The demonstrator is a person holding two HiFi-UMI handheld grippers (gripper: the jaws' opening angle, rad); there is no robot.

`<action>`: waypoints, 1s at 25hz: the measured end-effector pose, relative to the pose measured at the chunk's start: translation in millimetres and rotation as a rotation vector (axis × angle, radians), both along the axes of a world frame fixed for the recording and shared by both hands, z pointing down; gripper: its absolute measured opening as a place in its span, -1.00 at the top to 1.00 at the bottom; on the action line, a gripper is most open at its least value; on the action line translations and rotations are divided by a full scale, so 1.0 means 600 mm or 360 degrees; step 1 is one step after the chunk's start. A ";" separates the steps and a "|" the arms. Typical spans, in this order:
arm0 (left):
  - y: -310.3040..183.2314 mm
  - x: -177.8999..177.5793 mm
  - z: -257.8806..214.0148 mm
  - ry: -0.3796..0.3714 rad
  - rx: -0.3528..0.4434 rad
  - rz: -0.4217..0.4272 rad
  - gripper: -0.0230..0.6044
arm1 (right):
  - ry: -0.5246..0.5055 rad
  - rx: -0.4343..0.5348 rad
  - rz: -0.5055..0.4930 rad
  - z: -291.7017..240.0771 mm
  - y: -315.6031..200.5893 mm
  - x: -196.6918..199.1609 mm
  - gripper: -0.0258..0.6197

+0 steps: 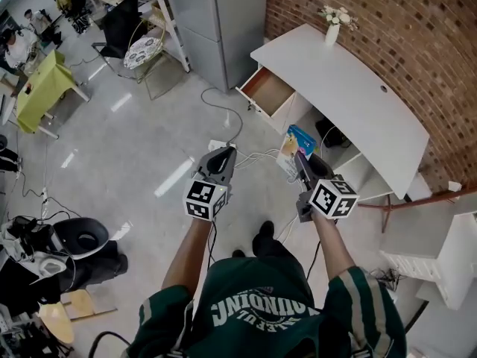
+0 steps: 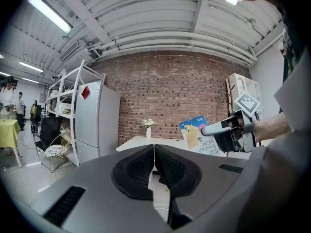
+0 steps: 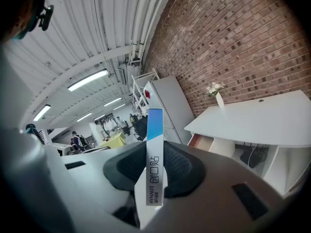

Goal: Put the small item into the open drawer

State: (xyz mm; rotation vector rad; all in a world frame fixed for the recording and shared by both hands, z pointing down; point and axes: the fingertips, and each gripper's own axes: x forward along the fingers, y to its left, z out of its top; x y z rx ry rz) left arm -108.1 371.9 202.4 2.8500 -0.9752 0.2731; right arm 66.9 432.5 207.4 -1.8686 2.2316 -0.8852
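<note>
Ahead of both pairs of jaws stands one white counter against the brick wall. At its far end a single drawer is pulled open, well beyond the jaw tips and a little to the right of your right-hand jaws in the right gripper view. You hold two grippers. Your right gripper has its jaws clamped on the one small item, a flat blue-and-white box. It stands on edge between the pads, its narrow side toward the camera and its upper end reaching past the jaw tips. Your left gripper has its jaws together with nothing between them, and the box is off to their right, well apart. One small vase of white flowers sits on the counter, far beyond both jaws.
</note>
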 end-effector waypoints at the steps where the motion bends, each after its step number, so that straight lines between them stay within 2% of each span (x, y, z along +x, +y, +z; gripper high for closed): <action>1: -0.010 0.007 -0.002 -0.0002 -0.0001 -0.0010 0.88 | -0.0004 -0.0004 -0.0010 0.000 -0.013 0.007 0.60; 7: -0.065 0.059 0.011 -0.0017 -0.0028 -0.0082 0.88 | -0.0016 -0.0019 -0.0069 0.010 -0.076 0.058 0.60; 13: -0.100 0.094 0.016 -0.0012 -0.0033 -0.0113 0.88 | -0.0011 -0.0051 -0.0110 0.021 -0.115 0.093 0.60; 17: -0.127 0.122 0.026 -0.0049 -0.0042 -0.0117 0.88 | -0.0029 -0.0061 -0.0131 0.031 -0.157 0.116 0.60; 25: -0.212 0.122 0.046 -0.0026 -0.0054 -0.0155 0.88 | -0.0010 -0.0087 -0.0163 0.054 -0.240 0.108 0.60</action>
